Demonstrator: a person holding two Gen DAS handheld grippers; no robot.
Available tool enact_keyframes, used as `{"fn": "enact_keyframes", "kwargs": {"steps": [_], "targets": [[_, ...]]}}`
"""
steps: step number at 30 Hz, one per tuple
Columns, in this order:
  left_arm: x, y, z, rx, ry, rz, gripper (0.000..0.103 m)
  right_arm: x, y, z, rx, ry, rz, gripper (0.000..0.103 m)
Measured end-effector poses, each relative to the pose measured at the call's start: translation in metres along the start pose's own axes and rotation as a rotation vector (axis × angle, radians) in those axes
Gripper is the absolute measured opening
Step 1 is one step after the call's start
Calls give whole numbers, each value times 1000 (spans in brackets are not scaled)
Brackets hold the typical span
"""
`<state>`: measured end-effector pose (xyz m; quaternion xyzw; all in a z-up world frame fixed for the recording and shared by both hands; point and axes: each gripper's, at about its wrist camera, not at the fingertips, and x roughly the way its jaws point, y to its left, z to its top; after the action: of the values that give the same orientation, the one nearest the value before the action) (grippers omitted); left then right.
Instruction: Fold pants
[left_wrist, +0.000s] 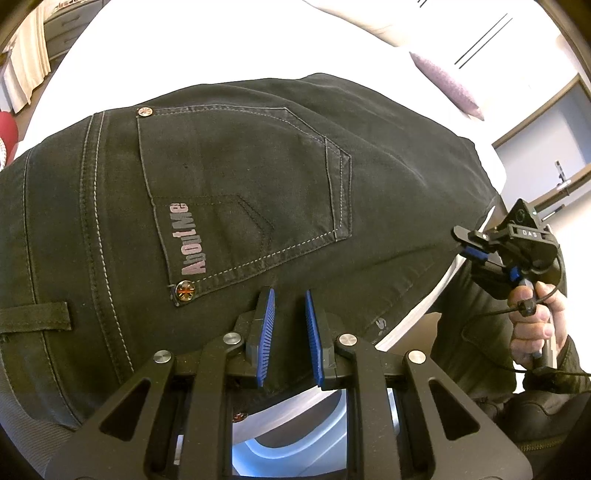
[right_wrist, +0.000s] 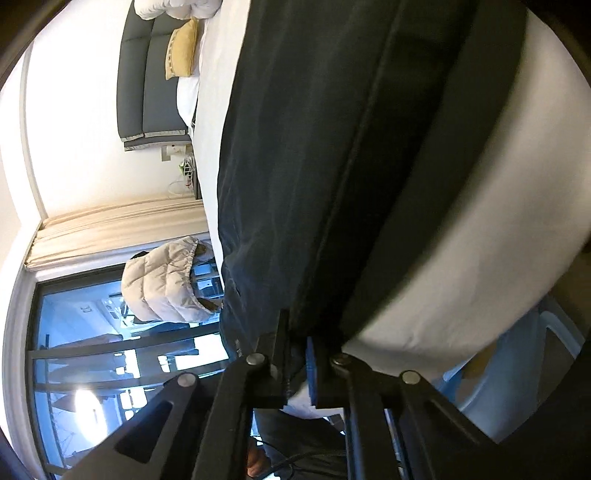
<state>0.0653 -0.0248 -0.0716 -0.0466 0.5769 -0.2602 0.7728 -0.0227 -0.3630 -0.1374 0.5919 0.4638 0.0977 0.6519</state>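
Left wrist view: black pants (left_wrist: 258, 177) spread flat on white bed (left_wrist: 229, 51), back pocket (left_wrist: 243, 199) with "AboutMe" lettering facing up. Left gripper (left_wrist: 290, 332) low over waist edge, blue pads a narrow gap apart, dark fabric between; actual grip cannot be told. Right gripper (left_wrist: 471, 251) at pants' far edge, held in hand (left_wrist: 535, 325). Right wrist view: right gripper (right_wrist: 295, 354) pinched onto pants (right_wrist: 314, 147) edge, jaws nearly together. Yellow pillow (right_wrist: 183, 50) by headboard.
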Motion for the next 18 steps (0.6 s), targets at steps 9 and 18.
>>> {"fn": "enact_keyframes", "kwargs": {"steps": [9,18], "targets": [[1,1,0,-5,-3,-5,17,-7,4,-4,-34,-12,19,14],[1,3,0,-5,-3,-5,17,-54,-21,31,95,-195,68,7]]}}
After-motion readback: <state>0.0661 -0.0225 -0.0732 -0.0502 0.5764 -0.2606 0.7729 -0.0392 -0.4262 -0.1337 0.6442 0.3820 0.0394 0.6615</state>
